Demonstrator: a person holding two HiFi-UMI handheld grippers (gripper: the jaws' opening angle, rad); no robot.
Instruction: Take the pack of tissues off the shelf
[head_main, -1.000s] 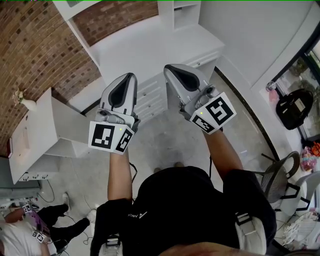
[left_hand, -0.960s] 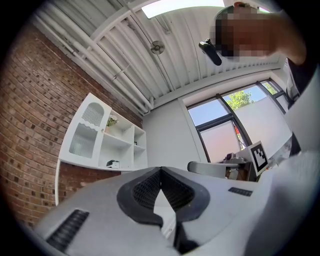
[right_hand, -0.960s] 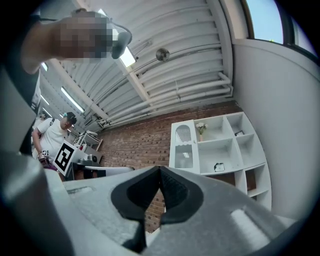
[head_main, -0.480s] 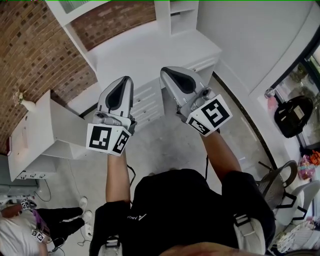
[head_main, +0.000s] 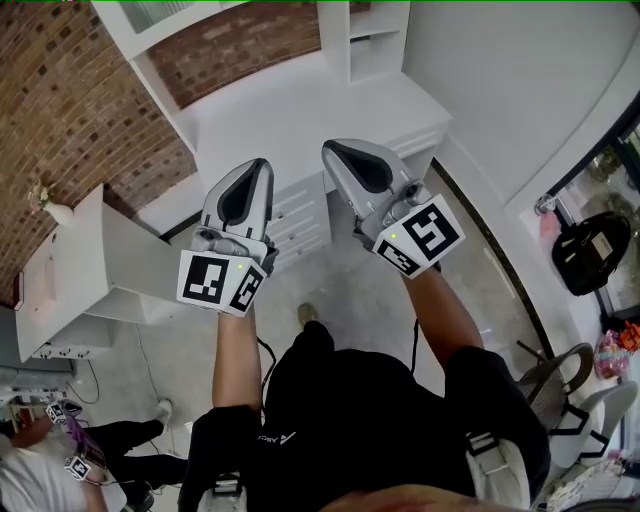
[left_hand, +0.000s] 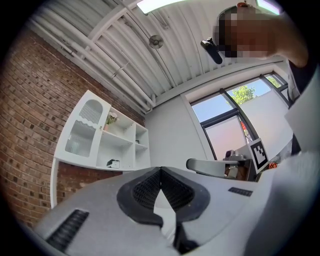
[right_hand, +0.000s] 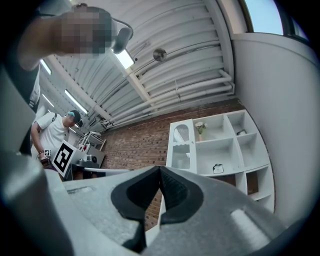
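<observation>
Facing a tiny, indistinct pack of tissues (right_hand: 218, 168), both hand-held grippers (left_hand: 161, 169) (right_hand: 160, 167) are closed, empty.

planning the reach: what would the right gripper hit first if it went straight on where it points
Likely the white shelf unit, near its glazed door; nothing nearer shows, though depth is unclear.

The wall (head_main: 60, 110) was rough red brick, the shelf unit (right_hand: 210, 155) smooth white; left gripper (head_main: 262, 165) and right gripper (head_main: 332, 150) were matt grey plastic with ribbed black pads (left_hand: 177, 190).

Staged room inside industrial hall: brick wall (head_main: 70, 110), white shelf unit (right_hand: 181, 150), corrugated ceiling (right_hand: 175, 55), strip light (right_hand: 122, 58).
</observation>
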